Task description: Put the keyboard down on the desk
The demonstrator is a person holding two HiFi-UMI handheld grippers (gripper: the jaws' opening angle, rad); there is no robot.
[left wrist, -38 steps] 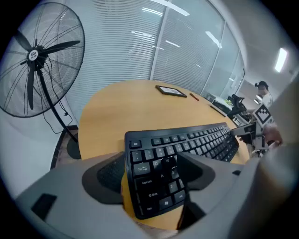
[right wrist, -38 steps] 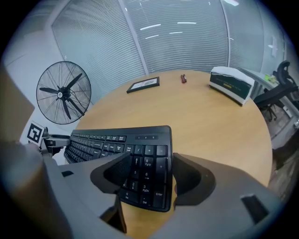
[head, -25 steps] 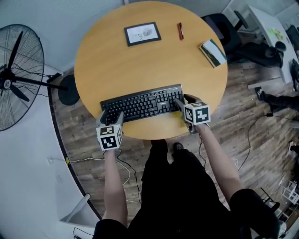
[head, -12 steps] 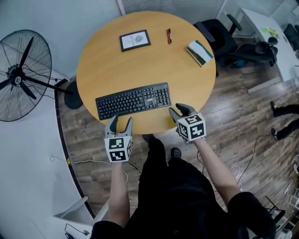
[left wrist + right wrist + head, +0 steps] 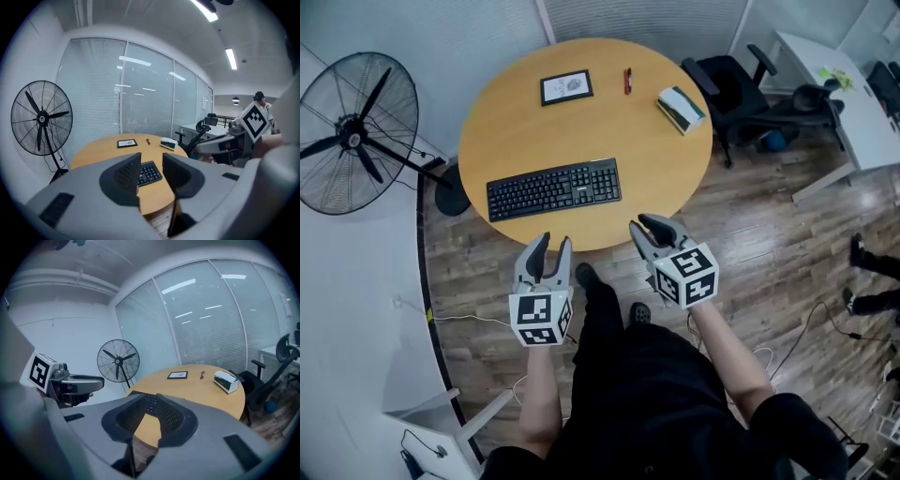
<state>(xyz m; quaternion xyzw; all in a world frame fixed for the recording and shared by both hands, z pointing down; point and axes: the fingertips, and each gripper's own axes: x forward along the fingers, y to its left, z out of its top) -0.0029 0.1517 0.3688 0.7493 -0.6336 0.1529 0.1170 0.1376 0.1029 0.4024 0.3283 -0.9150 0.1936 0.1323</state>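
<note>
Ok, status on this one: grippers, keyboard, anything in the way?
Left gripper and right gripper off the desk edge, fingers closing on nothing. Keyboard flat on desk, untouched. Frame, pen, box far side, clear.

The fingers (image 5: 171,418) of the right gripper (image 5: 150,397) are closing with nothing between them, and through their narrow gap the black keyboard (image 5: 151,405) lies on the round wooden surface (image 5: 206,390), a standing fan (image 5: 118,361) beyond it
</note>
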